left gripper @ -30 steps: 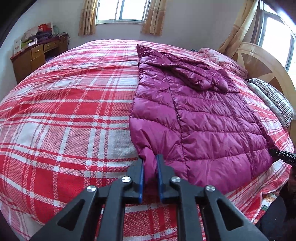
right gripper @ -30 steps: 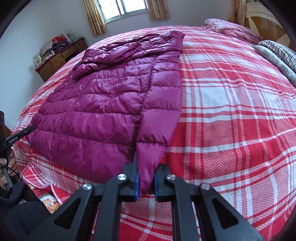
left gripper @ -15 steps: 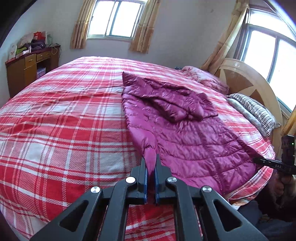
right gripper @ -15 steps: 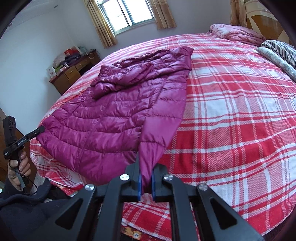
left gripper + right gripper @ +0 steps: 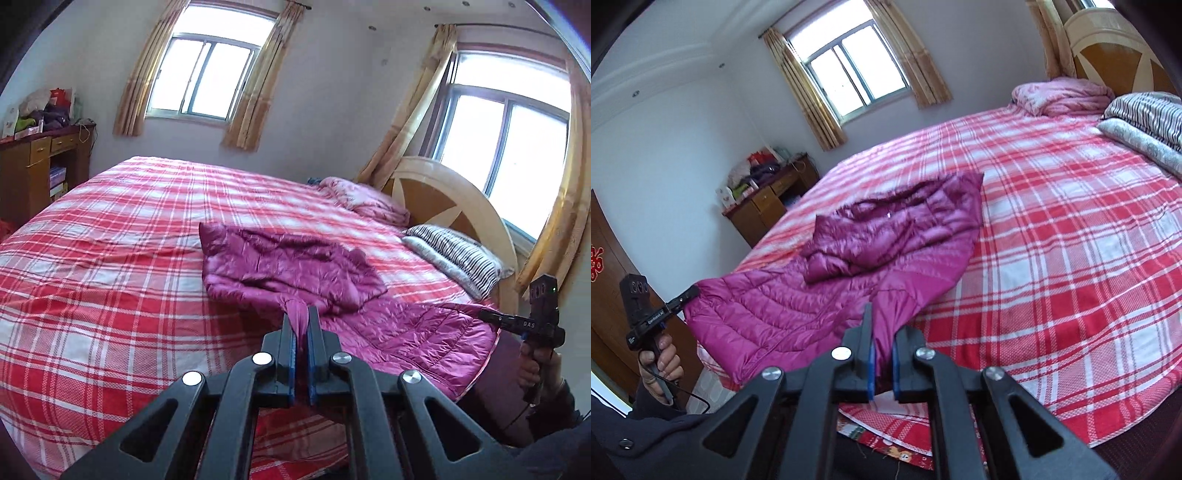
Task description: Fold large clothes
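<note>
The red plaid bedspread point(image 5: 1071, 258) lies broad and bare to the right of the magenta down jacket point(image 5: 886, 251), open passage toward the far window point(image 5: 849, 74); at the headboard point(image 5: 454, 206) end a striped folded quilt point(image 5: 454, 258) and a pink bundled quilt point(image 5: 365, 199) block the way; a cluttered wooden desk point(image 5: 772, 206) stands well apart beyond the bed's far edge.

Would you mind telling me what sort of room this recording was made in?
Almost certainly a home bedroom: a large bed under a red plaid cover, with a wooden headboard, folded bedding near it, curtained windows, and a cluttered wooden desk against the wall.
</note>
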Tool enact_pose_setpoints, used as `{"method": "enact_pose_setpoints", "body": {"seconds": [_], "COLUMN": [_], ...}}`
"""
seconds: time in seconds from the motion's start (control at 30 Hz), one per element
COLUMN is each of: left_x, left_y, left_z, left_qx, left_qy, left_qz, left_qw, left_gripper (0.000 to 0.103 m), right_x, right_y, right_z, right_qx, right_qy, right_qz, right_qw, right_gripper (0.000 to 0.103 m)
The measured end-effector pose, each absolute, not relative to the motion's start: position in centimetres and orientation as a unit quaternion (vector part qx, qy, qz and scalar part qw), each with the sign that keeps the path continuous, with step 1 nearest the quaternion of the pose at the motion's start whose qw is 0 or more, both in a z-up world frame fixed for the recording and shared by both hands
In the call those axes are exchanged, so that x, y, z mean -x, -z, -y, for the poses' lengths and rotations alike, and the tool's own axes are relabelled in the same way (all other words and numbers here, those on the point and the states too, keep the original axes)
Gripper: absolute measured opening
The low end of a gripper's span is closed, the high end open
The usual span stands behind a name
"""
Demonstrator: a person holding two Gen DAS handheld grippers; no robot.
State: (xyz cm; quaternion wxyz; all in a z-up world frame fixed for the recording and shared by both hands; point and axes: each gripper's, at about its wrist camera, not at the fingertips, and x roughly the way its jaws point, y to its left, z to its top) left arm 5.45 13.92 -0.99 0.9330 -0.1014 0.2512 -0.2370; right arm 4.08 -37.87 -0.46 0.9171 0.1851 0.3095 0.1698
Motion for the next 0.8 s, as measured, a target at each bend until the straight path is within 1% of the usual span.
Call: {"method": "enact_pose_setpoints", "body": {"seconds": [0.27,0.4,0.53,0.8], "left_x": [-4.2,-4.0,-8.2,-20.5], "left_y": [-2.8,-3.6,-2.6,0.2], "left_z": [-15.3,-14.5,-13.9,-13.4], "left_qx": [0.150,0.129,0.126,0.134], "left_qy": [0.270,0.273,0.261,0.252], "left_qz": [-0.218,-0.199,-0.219,-0.280], "left_qw": [0.926,0.932,0.932,0.917], "left_gripper": [0.004,0.004,0.004,0.004], "right_x": [-2.4,-3.1,-7.4,-16.2], "right_y": [-4.5,-6.0,-5.6,-4.5], "right_z": [39.8,40.0,40.6,40.8], "right_qx": [-0.213,-0.201,-0.210,-0.223], "right_qy": [-0.171,-0.159,-0.141,-0.111], "right_qz": [-0.228,-0.208,-0.216,-0.236], "right_qw": [0.934,0.944,0.943,0.939], "right_gripper": [0.008,0.008,0.008,0.008]}}
